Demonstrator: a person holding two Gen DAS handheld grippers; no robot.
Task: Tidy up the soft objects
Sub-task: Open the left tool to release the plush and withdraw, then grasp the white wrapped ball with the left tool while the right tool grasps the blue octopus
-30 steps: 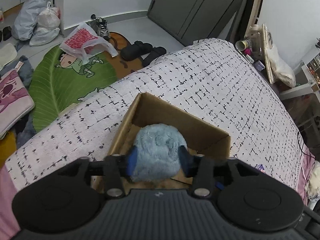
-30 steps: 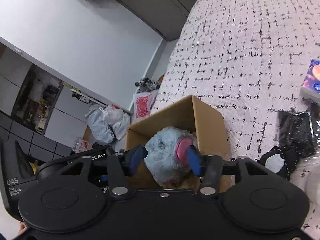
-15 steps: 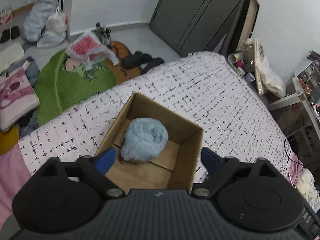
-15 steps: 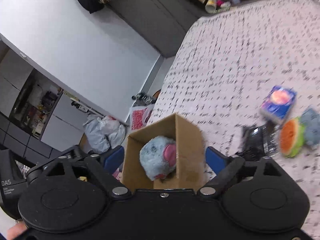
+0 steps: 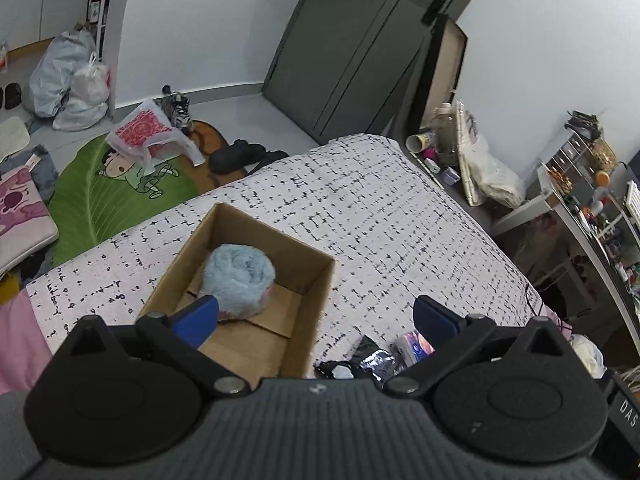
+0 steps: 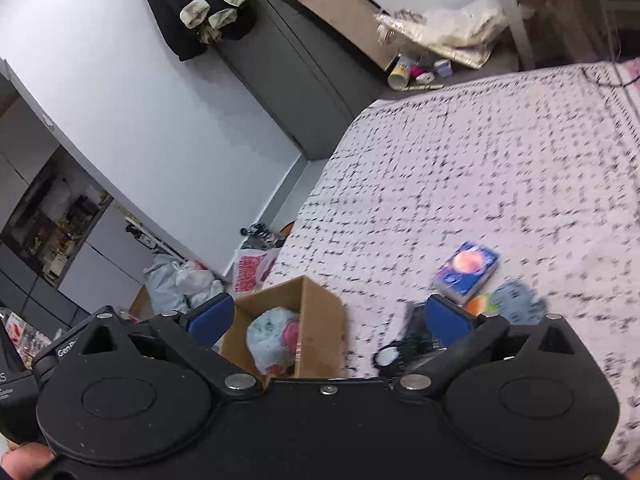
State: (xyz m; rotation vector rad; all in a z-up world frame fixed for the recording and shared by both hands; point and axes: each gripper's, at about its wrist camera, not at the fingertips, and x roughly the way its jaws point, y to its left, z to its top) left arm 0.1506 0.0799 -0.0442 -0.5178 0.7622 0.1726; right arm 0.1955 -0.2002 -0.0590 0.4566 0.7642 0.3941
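Bedspread (image 5: 372,216) white with black flecks, cardboard box (image 5: 316,280) on it, grey door (image 5: 360,40) behind.

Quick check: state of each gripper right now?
Left gripper: open, holding nothing; the plush lies in the box.
Right gripper: open, holding nothing.

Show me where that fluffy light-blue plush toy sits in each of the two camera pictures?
Left wrist view: the fluffy light-blue plush toy lies left of centre, inside the brown cardboard box.
Right wrist view: the toy is low and left of centre, its pink patch showing, in the same box.
Shared landmark: the blue tissue packet on the bed.
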